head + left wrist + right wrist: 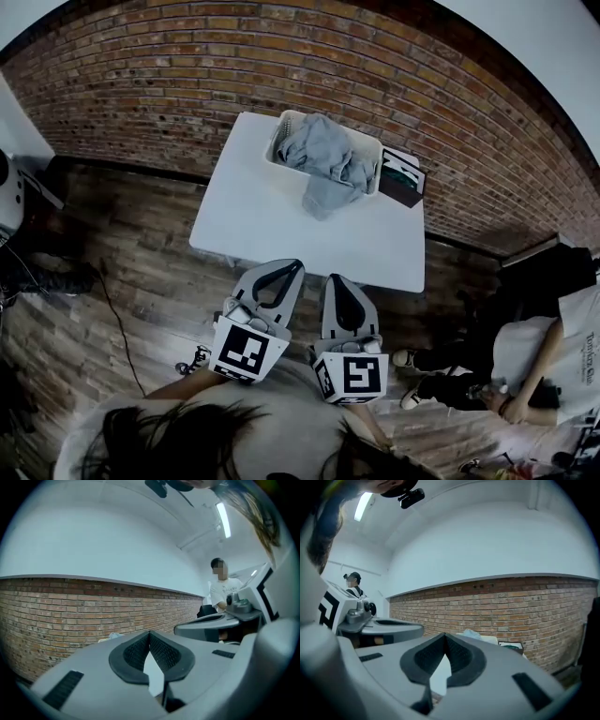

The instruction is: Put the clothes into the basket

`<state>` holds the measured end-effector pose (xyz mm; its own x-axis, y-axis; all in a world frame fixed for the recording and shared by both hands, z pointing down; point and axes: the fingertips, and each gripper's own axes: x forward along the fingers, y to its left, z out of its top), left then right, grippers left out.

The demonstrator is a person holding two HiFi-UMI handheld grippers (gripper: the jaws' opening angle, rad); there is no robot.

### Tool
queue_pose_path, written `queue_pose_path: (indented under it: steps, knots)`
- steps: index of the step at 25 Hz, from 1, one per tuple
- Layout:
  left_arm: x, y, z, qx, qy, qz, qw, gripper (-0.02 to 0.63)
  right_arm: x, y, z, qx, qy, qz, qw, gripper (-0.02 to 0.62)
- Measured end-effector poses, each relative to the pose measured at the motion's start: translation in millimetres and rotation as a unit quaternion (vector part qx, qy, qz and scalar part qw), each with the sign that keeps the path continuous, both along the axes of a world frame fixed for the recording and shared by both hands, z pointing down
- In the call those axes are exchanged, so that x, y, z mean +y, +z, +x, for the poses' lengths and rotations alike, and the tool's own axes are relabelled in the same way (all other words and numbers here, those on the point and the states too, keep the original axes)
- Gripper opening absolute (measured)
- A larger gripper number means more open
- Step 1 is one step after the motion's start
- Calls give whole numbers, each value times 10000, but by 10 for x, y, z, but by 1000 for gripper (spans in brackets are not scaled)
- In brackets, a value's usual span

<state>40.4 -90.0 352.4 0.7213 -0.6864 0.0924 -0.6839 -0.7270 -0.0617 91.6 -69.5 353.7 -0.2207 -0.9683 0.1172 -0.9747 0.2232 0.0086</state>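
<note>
A white basket (pixel 283 128) stands at the far side of a white table (pixel 272 220). Grey clothes (pixel 326 159) fill it and spill over its near rim onto the tabletop. In the right gripper view the heap of grey clothes (pixel 469 634) peeks over the jaws. My left gripper (pixel 292 266) and right gripper (pixel 335 279) hang side by side just short of the table's near edge. Both are shut with nothing between their fingers. The left gripper (pixel 150 634) and the right gripper (pixel 445 636) show tips meeting in their own views.
A dark box (pixel 403 178) sits at the table's far right corner. A brick wall (pixel 234 66) runs behind. A person (pixel 525 366) sits on the floor at right. A cable (pixel 117 323) trails over the wooden floor at left.
</note>
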Motion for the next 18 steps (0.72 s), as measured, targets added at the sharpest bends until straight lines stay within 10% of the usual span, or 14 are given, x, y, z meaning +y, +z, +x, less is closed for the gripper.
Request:
queue_pose_path:
  steps: [12, 18]
  knots:
    - [51, -68, -194, 106, -165, -1, 9998, 8, 6, -88, -128, -95, -266, 113, 9995, 3]
    - [157, 15, -317, 78, -128, -156, 9998, 8, 353, 157, 444, -117, 500, -253, 9984, 3]
